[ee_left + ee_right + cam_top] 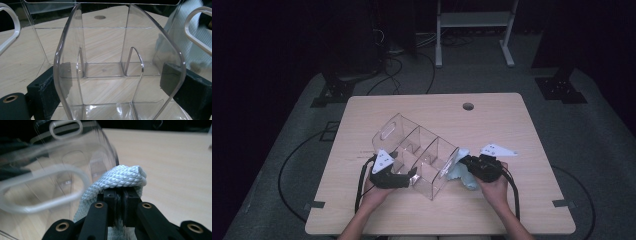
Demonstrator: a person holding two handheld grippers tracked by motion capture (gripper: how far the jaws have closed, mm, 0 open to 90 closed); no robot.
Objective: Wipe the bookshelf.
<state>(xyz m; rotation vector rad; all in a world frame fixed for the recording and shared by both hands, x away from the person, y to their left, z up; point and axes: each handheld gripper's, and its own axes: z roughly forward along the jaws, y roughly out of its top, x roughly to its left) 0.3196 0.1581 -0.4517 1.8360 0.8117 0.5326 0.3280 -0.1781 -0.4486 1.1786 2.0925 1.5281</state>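
Wooden table (pixel 522 130) bearing a clear divided organizer (pixel 417 152) at its middle, clamped at its near wall by the left gripper (pixel 411 176), with a pale blue cloth (pixel 117 181) pinched tight in the right gripper (pixel 122 195) against its right end.

A divided organizer (pixel 419 152) lies tipped on the desk (pixel 512 210), around its middle, running from the far left toward the near right. The left gripper (pixel 409 178) sits at its near-left side, toward the desk's near edge. A cloth (pixel 460 172) lies just right of the organizer's near end, touching it, with the right gripper (pixel 468 162) on it.
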